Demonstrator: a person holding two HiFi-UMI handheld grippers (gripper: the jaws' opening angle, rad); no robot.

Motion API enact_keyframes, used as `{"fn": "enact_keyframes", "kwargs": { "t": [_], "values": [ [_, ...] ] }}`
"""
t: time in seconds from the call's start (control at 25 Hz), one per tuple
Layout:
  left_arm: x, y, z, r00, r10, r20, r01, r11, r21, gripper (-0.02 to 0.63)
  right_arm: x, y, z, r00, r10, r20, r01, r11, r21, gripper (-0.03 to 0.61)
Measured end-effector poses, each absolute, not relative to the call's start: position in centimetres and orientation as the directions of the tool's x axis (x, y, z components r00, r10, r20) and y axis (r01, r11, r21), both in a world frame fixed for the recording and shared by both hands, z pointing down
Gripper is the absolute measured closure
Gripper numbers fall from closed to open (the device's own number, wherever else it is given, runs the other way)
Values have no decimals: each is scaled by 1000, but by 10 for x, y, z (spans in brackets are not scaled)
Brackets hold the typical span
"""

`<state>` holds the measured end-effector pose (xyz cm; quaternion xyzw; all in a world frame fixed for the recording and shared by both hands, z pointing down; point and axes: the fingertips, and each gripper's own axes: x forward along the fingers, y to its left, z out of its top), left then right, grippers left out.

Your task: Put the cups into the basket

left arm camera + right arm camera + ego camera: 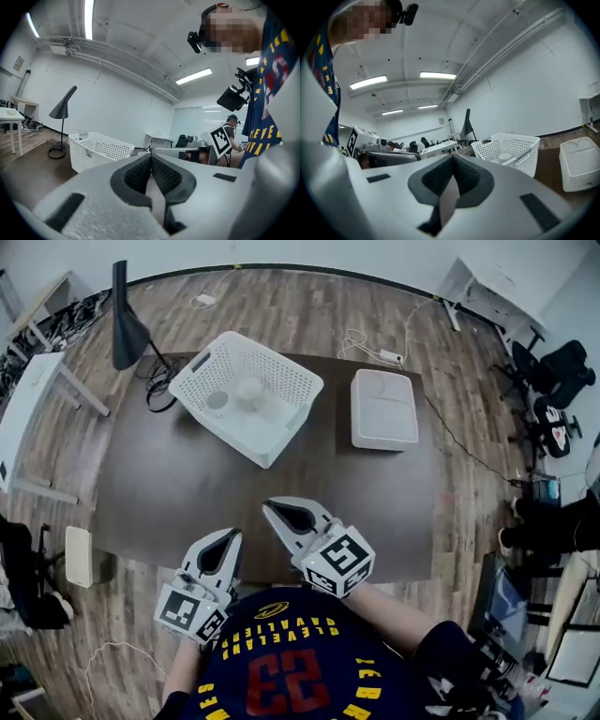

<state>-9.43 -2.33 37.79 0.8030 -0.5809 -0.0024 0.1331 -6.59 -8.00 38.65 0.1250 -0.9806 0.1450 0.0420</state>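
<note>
Head view, looking steeply down. My shirt shows upside-down: "CLEVELAND" in yellow over a red "23". No other print is readable; each gripper's cube carries only black-and-white square markers.

Dark bench on a wood floor. White mesh basket sits at the far left of the bench, w/ two white cups inside it, side by side. White lidded box sits to the basket's right, apart from it. Black lamp stands on the floor beyond the bench's left corner.

L gripper and R gripper are both at the near edge of the bench, close to my chest and well apart from the basket.

Only the R gripper view shows cups past the basket's rim, plus the box. The L gripper view shows the basket's outer wall, not the cups, and a second person at a desk in the bkgd.

L fingers: pressed together, nothing between them. R fingers: pressed together too, holding nothing.
</note>
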Motion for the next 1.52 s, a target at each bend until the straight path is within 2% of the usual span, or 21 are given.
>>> {"fn": "enact_keyframes", "kwargs": {
  "t": [0.28,0.48,0.64,0.84,1.52],
  "values": [
    [-31,-52,375,407,-900,158,-903,-369,222,601,-12,-77,374,-942,-304,143,-328,926,-186,565],
    [40,-36,381,440,-879,186,-882,-383,275,601,59,-57,372,-923,-339,181,-367,917,-155,566],
    [65,-34,388,497,-847,190,-856,-442,270,601,84,-52,377,-905,-389,174,-415,898,-147,565],
    [77,-17,399,494,-846,201,-858,-437,270,601,94,-35,389,-908,-381,171,-408,897,-169,565],
    [62,44,420,330,-922,204,-920,-266,287,601,74,20,398,-962,-215,169,-242,957,-160,565]
  ]
}}
